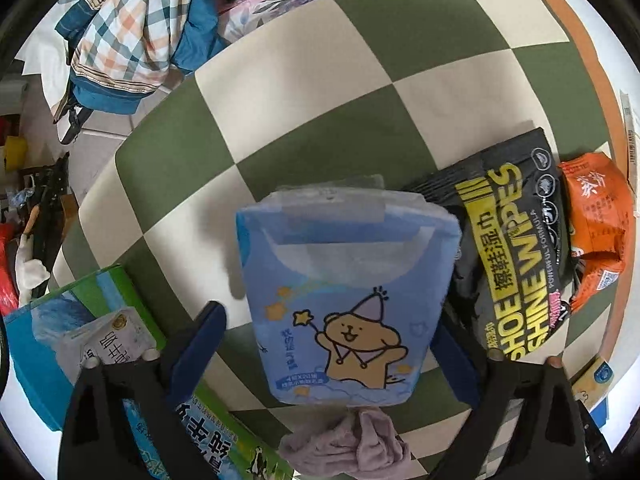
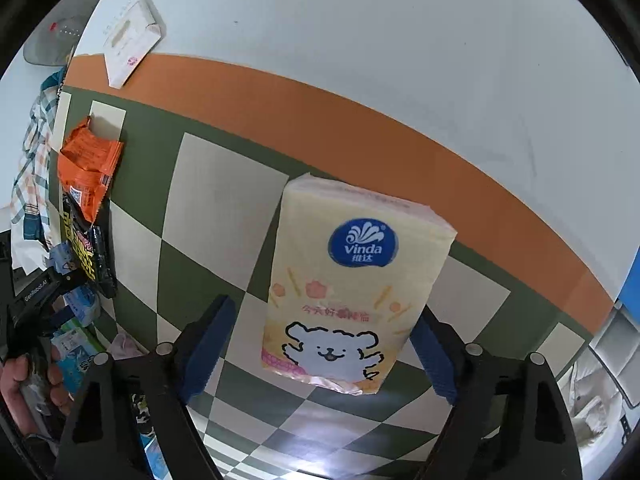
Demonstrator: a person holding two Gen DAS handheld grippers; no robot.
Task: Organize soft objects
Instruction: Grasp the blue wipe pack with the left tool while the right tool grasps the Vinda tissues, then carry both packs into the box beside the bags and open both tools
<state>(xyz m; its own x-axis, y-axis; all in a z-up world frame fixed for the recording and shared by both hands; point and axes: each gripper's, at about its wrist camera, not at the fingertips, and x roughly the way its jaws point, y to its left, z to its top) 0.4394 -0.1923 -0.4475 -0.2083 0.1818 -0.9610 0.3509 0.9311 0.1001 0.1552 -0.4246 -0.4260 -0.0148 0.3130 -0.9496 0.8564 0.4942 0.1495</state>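
Observation:
In the left wrist view a blue wet-wipe pack [image 1: 344, 292] with a bear drawing lies on the green and cream checkered mat [image 1: 304, 120]. My left gripper [image 1: 328, 344] is open, its blue pads on either side of the pack's near end. In the right wrist view a yellow Vinda tissue pack [image 2: 344, 284] with a white bear lies on the mat [image 2: 208, 208]. My right gripper [image 2: 320, 344] is open around the pack's near end, with a gap on the left side.
A black shoe-wipes pack [image 1: 508, 256] and an orange packet [image 1: 596, 224] lie right of the blue pack. A grey cloth [image 1: 348, 444] lies below it. Green and blue boxes [image 1: 80, 332] sit at left. Plaid clothes [image 1: 132, 28] are piled at far left. A white box [image 2: 128, 36] lies beyond the mat's orange border.

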